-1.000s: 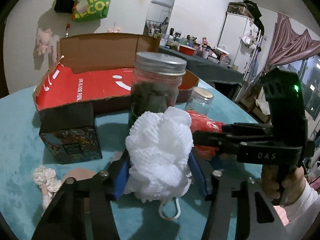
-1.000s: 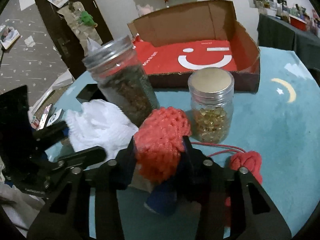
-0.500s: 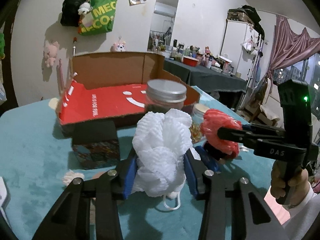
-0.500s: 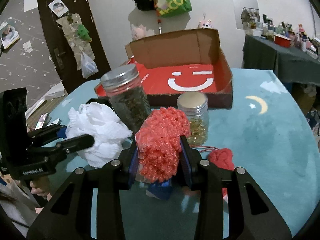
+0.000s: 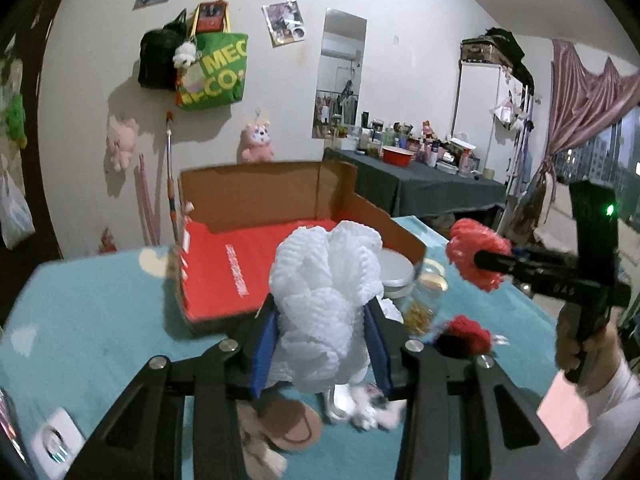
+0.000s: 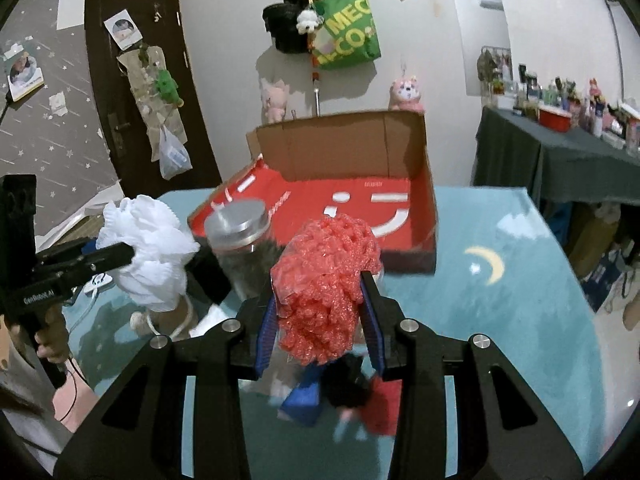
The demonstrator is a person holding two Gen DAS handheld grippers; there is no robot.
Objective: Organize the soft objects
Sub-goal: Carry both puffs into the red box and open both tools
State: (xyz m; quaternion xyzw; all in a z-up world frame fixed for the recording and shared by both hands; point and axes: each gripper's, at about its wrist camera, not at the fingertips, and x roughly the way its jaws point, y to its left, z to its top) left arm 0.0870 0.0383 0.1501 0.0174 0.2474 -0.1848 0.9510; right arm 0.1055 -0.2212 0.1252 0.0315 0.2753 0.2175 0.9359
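Observation:
My left gripper is shut on a white mesh bath pouf and holds it above the teal table, in front of the open cardboard box with the red floor. The pouf also shows in the right wrist view. My right gripper is shut on a red mesh pouf, also lifted, short of the box. In the left wrist view the red pouf hangs at the right, level with the box's right wall.
A tall dark-filled jar with a metal lid and a small jar of yellow beads stand in front of the box. A red-and-black soft toy, a tan soft item and blue and red pieces lie on the table.
Both grippers have lifted their poufs higher above the table and moved toward the box. The jars now sit lower in both views.

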